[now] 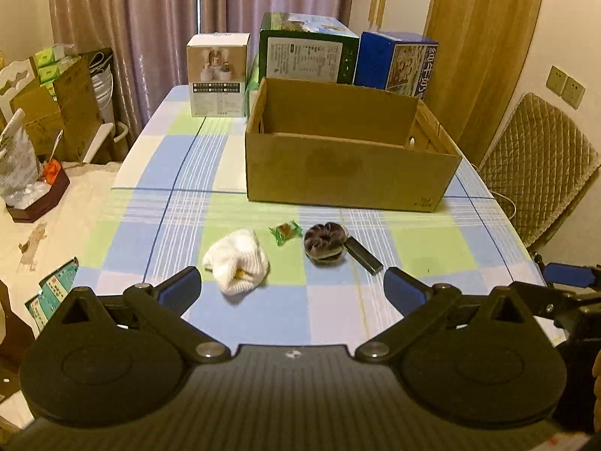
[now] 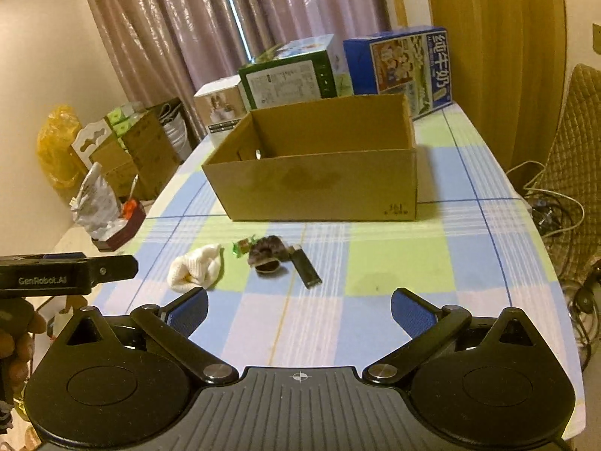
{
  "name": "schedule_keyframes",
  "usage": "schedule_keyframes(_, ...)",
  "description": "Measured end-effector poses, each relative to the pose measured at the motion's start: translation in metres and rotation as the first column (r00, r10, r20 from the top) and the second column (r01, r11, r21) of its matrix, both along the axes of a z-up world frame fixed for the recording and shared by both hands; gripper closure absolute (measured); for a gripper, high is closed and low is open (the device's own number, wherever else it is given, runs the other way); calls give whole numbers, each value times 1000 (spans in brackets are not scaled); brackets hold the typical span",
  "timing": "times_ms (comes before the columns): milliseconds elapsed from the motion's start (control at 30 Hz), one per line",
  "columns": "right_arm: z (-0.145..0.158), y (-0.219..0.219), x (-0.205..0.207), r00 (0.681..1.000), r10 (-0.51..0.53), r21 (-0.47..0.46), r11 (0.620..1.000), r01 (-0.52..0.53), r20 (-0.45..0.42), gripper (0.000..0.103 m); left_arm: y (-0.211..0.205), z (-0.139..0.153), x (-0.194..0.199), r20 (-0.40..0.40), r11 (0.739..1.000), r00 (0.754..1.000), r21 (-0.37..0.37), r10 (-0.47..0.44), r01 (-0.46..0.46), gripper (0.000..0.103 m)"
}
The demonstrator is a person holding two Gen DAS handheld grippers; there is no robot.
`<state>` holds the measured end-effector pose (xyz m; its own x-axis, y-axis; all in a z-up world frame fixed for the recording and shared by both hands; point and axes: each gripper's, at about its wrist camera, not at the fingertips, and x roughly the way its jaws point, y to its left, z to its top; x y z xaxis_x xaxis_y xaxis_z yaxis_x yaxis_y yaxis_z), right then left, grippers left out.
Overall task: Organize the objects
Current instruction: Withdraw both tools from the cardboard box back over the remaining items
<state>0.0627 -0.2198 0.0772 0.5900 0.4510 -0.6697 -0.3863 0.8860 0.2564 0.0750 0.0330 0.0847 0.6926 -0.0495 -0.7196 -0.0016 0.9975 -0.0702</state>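
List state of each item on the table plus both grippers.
left gripper: jaws open, empty
right gripper: jaws open, empty
cardboard box: open top, upright
white sock: bunched up, on tablecloth
candy: wrapped, lying loose
dark scrunchie: on table, touching the black lighter
black lighter: lying flat

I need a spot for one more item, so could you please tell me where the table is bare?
Bare cloth lies right of the black stick, out to the table edge, and left of the box. Crowded: the row of sock, candy, scrunchie and stick, and the back cartons.
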Motion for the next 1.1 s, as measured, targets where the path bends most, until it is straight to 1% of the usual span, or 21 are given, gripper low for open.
schedule_keyframes(200,-7,-6,-6,1000,-7,6,1000,7,-18,2,0,-4,-8,-12,1000,1000,-6,-1,1,1)
schedule_keyframes(367,-14,-7,-8,999,-13,-8,1000,12,-37,2,5,-7,-18,-11,1000,1000,-19,13,-13,1)
schedule_keyframes(467,-16,-7,-9,999,-23,-6,1000,22,-39,2,8,-10,-21,-17,1000,1000,-12,10,-11,2)
schedule_keyframes(1100,-26,-10,-6,998,-37,6,999,38,-56,2,2,-24,-19,-48,1000,999,6,-17,17,2)
